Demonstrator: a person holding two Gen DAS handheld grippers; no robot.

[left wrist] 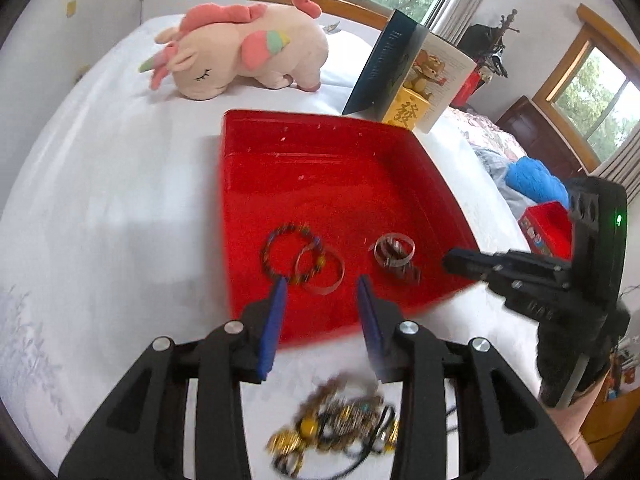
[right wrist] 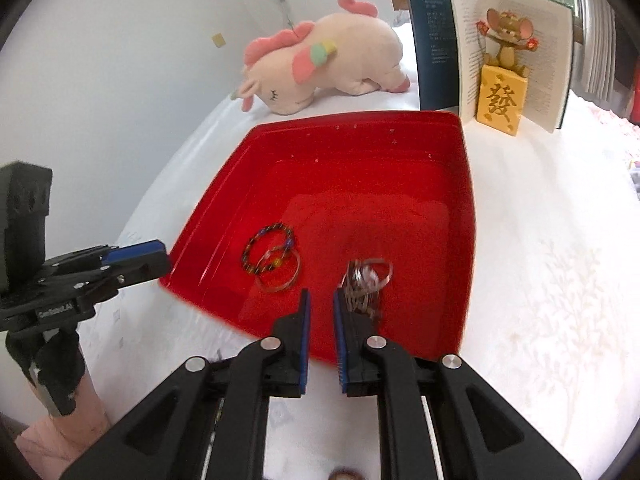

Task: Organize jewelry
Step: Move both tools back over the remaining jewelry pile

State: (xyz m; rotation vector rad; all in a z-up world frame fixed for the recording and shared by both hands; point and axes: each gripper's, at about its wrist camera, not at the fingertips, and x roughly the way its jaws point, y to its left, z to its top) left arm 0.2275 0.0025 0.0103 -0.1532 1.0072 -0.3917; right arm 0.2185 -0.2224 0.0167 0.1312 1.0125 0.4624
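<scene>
Two grippers, both spread w/ nothing pinched: I'm hovering left gripper [left wrist: 322, 284] over tray's [left wrist: 280, 136] near edge by beaded bracelet [left wrist: 286, 250]; right gripper [right wrist: 321, 300] beside silver bangles [right wrist: 366, 280]. Tangled pile [left wrist: 340, 424] lying outside near edge, prob. next.

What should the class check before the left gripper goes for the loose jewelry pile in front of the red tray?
1. Left gripper jaws open: ok.
2. Left gripper holding nothing: ok.
3. Pile outside the tray, on the cloth: ok.
4. Pile untangled: cannot tell, blurred.
5. Free tray floor behind the beaded bracelet and silver bangles: ok.
6. Right gripper away from the pile: ok.
</scene>
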